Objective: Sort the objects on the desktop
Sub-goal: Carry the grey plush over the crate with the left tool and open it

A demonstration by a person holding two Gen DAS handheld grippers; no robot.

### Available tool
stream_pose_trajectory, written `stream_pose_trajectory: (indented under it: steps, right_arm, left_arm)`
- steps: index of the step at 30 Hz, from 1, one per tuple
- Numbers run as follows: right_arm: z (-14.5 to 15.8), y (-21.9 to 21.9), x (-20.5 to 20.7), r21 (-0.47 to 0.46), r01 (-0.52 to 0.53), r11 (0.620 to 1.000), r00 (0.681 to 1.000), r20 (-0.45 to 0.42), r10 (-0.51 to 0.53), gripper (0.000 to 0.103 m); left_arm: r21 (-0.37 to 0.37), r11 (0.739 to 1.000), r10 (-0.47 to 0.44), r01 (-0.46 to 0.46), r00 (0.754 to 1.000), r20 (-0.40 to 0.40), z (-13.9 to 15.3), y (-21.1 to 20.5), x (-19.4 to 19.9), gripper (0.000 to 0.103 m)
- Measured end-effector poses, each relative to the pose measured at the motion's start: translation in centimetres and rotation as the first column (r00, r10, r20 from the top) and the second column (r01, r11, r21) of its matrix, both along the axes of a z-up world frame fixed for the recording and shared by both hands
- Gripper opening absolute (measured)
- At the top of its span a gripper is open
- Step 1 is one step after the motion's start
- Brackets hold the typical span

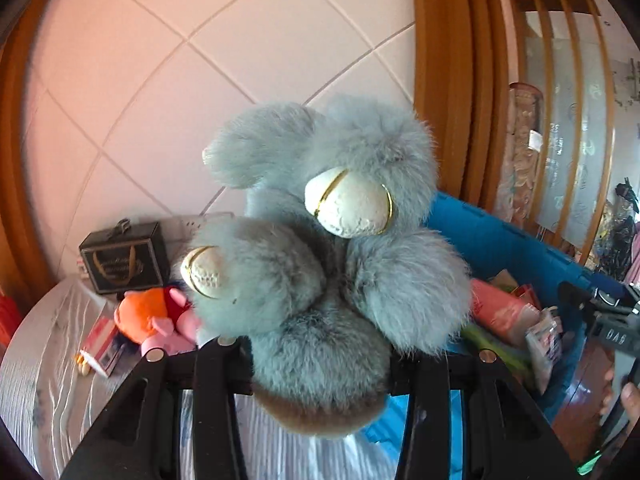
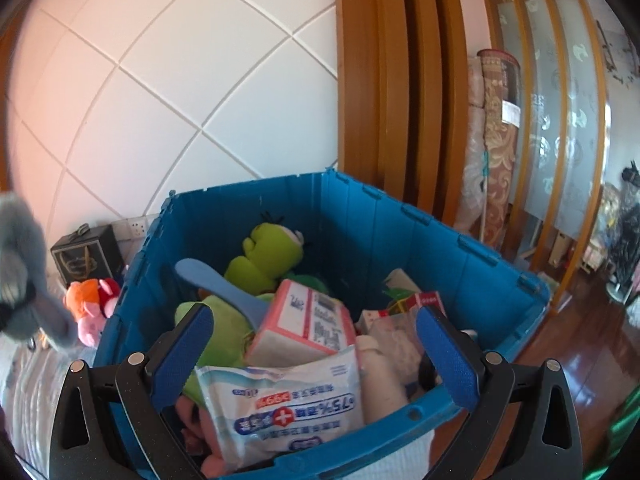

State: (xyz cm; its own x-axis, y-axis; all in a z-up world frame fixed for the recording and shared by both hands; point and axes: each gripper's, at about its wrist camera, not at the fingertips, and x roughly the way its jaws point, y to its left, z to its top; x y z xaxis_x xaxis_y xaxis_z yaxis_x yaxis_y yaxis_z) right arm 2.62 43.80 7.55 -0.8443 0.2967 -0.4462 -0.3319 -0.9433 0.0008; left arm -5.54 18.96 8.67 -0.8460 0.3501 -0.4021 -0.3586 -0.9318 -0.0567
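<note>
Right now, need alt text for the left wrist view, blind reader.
The left gripper is shut on a fluffy grey plush toy, held up and filling the centre against a white tiled wall. Behind it, right, is a blue bin of items; left, an orange and pink plush lies on a white cloth.

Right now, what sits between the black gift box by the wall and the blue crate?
An orange-and-pink plush toy lies on the cloth between the black gift box and the blue crate; the right wrist view shows it best.
</note>
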Motion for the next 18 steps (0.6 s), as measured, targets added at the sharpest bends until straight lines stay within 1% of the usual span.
stream_pose_trajectory:
  steps: [3, 6, 9, 12, 14, 18]
  right_arm:
    - [0.3, 1.2, 0.6, 0.001, -0.012, 1.000, 1.000, -0.010, 0.012, 0.103]
    - [0.5, 2.6, 1.1, -0.008, -0.014, 1.000, 1.000, -0.018, 0.013, 0.103]
    - [0.4, 3.7, 1.4, -0.013, -0.024, 1.000, 1.000, -0.016, 0.024, 0.103]
    - [0.3, 4.6, 1.7, -0.004, -0.024, 1.000, 1.000, -0.011, 0.024, 0.103]
    - [0.3, 5.4, 1.9, 0.010, -0.010, 1.000, 1.000, -0.005, 0.010, 0.103]
    - [0.3, 6.9, 2.1, 0.020, 0.001, 1.000, 1.000, 0.001, -0.001, 0.103]
  left_arm:
    - [-0.010, 0.998, -0.059, 0.059, 0.997, -0.058, 2.0, 4.0, 0.7, 0.042]
    - [-0.053, 0.992, -0.120, 0.117, 0.990, -0.071, 2.8, 7.9, 1.1, 0.042]
    - [-0.104, 0.980, -0.175, 0.172, 0.984, -0.025, 2.8, 11.9, 1.4, 0.042]
    - [-0.160, 0.966, -0.201, 0.203, 0.979, 0.028, 2.1, 14.8, 1.5, 0.042]
    - [-0.190, 0.957, -0.213, 0.221, 0.975, 0.065, 1.5, 16.2, 1.8, 0.042]
    - [-0.217, 0.945, -0.218, 0.243, 0.967, 0.135, 0.3, 17.8, 1.4, 0.045]
